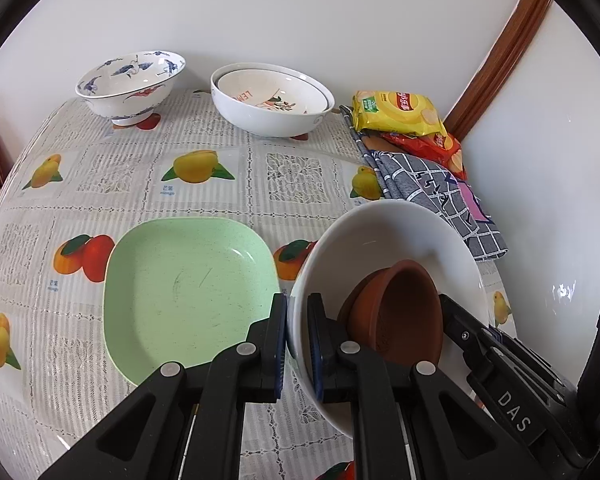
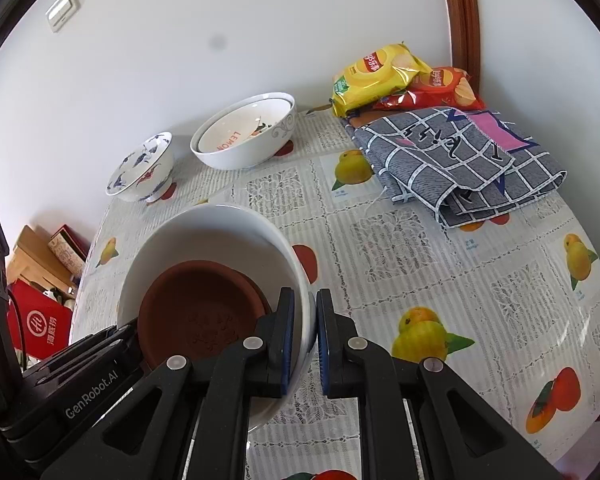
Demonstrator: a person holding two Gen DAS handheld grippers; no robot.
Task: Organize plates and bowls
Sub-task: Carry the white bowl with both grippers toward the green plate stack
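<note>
A large white bowl point(image 1: 384, 232) with brown dishes point(image 1: 400, 312) nested inside is held tilted above the table by both grippers. My left gripper point(image 1: 297, 340) is shut on the bowl's left rim. My right gripper point(image 2: 305, 340) is shut on the opposite rim of the white bowl point(image 2: 204, 224), with the brown dishes point(image 2: 204, 308) inside. A green square plate point(image 1: 184, 292) lies on the table left of the bowl. A blue-patterned bowl point(image 1: 130, 84) and stacked white bowls point(image 1: 268, 100) stand at the back by the wall.
The table point(image 1: 296, 176) has a fruit-print cloth. A folded grey checked cloth point(image 2: 460, 160) and snack bags point(image 2: 380, 76) lie at the back right corner. The wall is close behind. Boxes and a red bag point(image 2: 40, 328) sit beyond the table's left edge.
</note>
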